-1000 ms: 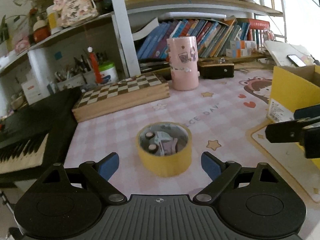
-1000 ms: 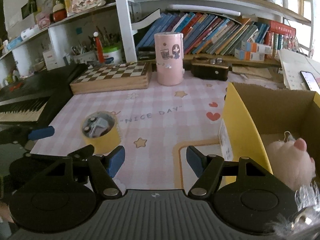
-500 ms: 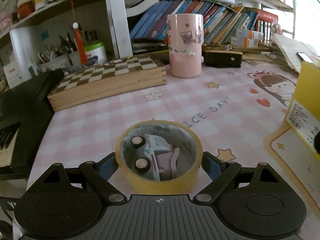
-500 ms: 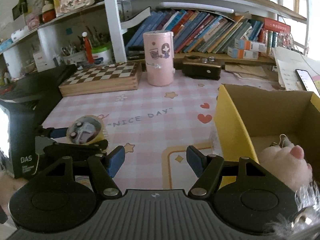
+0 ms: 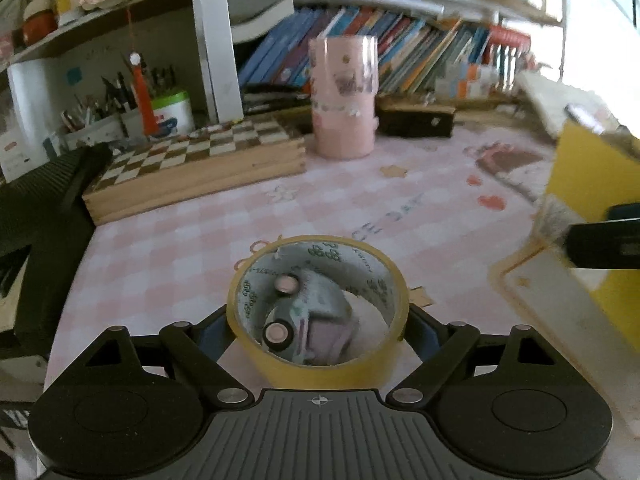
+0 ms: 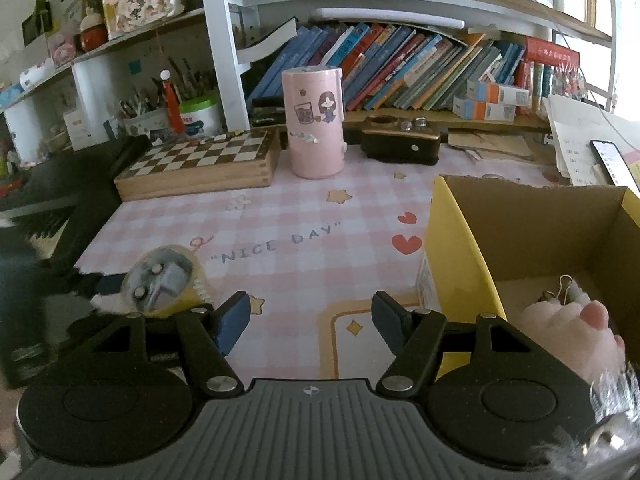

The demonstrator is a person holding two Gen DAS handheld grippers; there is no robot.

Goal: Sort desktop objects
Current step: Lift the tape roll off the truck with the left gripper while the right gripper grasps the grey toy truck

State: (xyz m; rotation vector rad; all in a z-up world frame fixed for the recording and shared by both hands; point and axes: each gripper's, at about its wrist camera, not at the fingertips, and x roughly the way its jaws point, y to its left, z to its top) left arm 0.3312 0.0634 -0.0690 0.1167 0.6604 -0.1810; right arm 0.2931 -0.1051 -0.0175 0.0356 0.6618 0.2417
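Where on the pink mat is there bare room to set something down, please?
Free: the stretch around the "NICE DAY" lettering, bordered by the chessboard box, pink canister and yellow cardboard box. Crowded: the near-left corner, where the left gripper grips the tape roll.

White bookshelf [image 6: 224,40] behind pink checked desk mat [image 6: 304,216] (daylight right).

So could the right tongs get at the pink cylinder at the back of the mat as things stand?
Probably yes: the right tongs are open and empty, and the checked mat between them and the pink cylinder looks bare. The yellow box sits off to the side.
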